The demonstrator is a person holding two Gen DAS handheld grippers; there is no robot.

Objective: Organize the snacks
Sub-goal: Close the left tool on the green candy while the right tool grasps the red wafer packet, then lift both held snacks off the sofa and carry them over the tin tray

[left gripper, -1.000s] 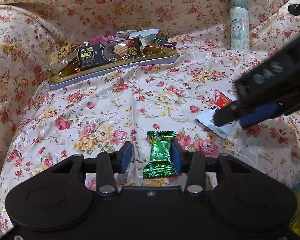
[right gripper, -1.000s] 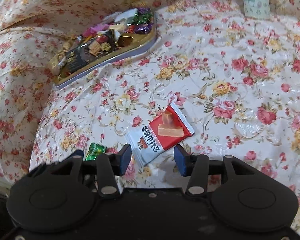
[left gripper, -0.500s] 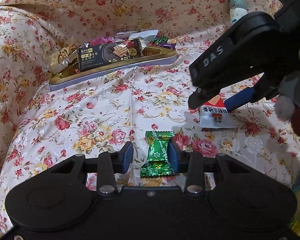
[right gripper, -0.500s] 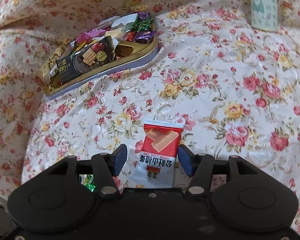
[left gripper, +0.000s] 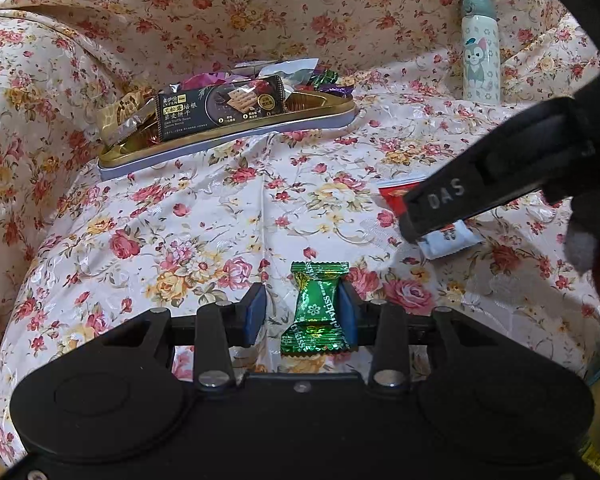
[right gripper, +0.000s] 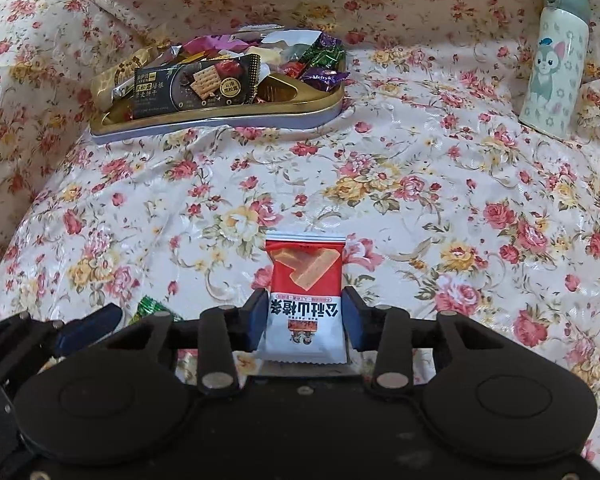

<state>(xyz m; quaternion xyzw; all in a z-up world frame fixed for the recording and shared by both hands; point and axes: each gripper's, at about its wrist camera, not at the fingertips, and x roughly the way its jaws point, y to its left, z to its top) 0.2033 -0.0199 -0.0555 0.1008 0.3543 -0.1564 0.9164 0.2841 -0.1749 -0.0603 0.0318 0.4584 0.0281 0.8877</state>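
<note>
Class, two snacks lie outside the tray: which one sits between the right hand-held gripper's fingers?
The red-and-white packet; the green candy lies by the left hand-held gripper.

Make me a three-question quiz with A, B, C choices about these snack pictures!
1. Where is the green candy?
A. In the gold tray
B. On the flowery cloth, between the left gripper jaws
C. Beside the bottle

2. What colours is the packet between the right gripper jaws?
A. Red and white
B. Blue and yellow
C. All black

3. How is the bottle placed?
A. Lying flat
B. Upside down
C. Standing up

Answers:
1 B: the candy lies on the cloth, right between the two blue pads.
2 A: its top half is red and its bottom half is white.
3 C: its cap points up and its base sits on the cloth.
</note>
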